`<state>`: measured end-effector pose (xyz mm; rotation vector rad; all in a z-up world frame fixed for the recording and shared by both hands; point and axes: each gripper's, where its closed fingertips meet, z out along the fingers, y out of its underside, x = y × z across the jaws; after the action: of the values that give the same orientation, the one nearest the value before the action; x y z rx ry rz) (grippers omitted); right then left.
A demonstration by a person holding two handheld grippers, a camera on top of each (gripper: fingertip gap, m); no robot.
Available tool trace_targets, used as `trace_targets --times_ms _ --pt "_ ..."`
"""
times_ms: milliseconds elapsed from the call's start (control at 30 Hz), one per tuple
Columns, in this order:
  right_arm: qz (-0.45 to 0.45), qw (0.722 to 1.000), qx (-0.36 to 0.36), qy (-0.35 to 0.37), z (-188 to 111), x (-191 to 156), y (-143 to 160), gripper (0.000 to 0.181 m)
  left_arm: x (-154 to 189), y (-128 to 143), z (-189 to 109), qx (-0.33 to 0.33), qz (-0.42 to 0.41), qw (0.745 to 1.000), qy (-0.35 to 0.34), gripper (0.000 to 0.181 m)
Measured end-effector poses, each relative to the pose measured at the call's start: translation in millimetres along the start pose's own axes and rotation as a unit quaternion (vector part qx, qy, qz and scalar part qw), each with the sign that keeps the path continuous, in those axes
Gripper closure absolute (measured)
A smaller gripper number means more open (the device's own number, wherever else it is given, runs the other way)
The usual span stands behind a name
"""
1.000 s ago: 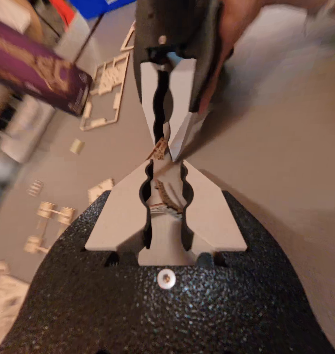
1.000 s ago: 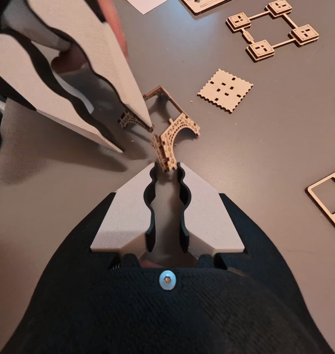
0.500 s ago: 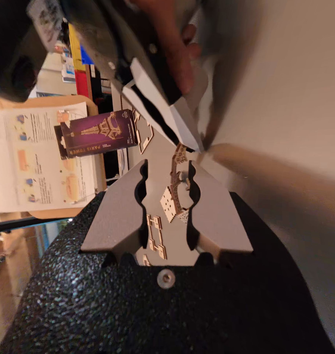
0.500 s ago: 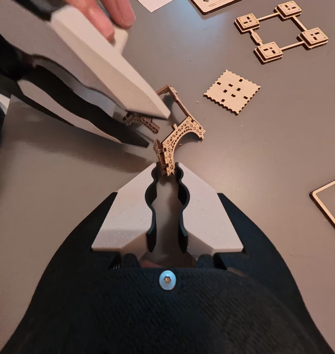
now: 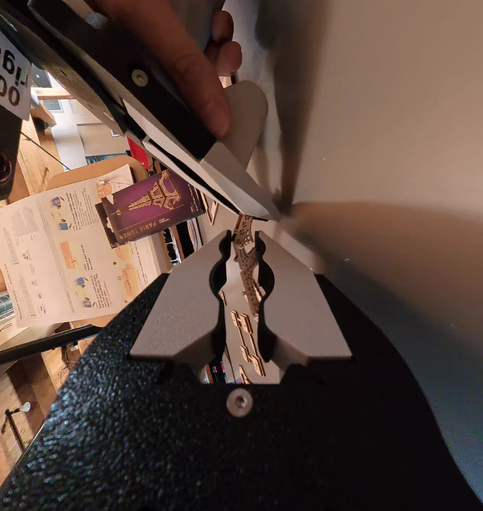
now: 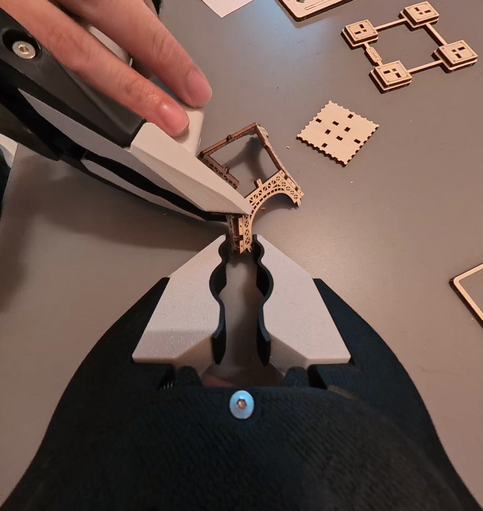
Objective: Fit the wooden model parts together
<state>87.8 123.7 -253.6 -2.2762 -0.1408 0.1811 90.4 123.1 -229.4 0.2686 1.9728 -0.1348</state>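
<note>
A small wooden lattice arch frame (image 6: 276, 182) stands on the grey table (image 6: 373, 249). My right gripper (image 6: 240, 240) is shut on its near corner leg. My left gripper (image 6: 229, 213) reaches in from the upper left, turned on its side, with a hand on it. Its tips close on the same corner just above my right gripper's hold. In the left wrist view the lattice piece (image 5: 247, 260) runs between the left gripper's (image 5: 244, 233) narrowed tips. The right gripper (image 5: 270, 217) meets it from the upper left there.
A square slotted wooden plate (image 6: 337, 132) and a four-pad base frame (image 6: 409, 44) lie beyond the arch. An offcut sheet (image 6: 478, 293) sits at the right edge. A purple box (image 5: 154, 204) and an instruction sheet (image 5: 55, 254) stand past the table.
My left gripper rolled onto its side, moved in toward the held corner and narrowed its fingers onto the lattice. My right gripper kept its hold and barely moved.
</note>
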Motion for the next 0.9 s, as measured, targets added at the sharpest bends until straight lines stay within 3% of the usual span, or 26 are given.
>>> trace_targets --times_ms 133,267,400,567,733,900 --pt "-0.004 1.0 0.002 0.011 -1 1 -1 0.155 -4 1 -2 0.007 -0.028 1.0 0.003 0.168" --pt "-0.054 0.995 0.042 0.069 -9 8 -13 0.146 -9 5 -3 0.01 -0.054 0.998 0.005 0.168" --pt "-0.166 0.972 0.092 0.14 -20 6 -26 0.149 -13 6 -3 0.019 -0.08 0.997 0.005 0.168" --pt "-0.277 0.923 0.071 0.257 -26 18 -30 0.156 -19 9 0 0.025 -0.106 0.994 -0.005 0.168" --pt "-0.303 0.908 0.076 0.278 -23 18 -35 0.165 -22 15 2 0.029 -0.128 0.991 -0.012 0.168" --pt "-0.308 0.897 0.093 0.304 -26 21 -41 0.161 -26 20 2 0.033 -0.148 0.988 -0.015 0.169"
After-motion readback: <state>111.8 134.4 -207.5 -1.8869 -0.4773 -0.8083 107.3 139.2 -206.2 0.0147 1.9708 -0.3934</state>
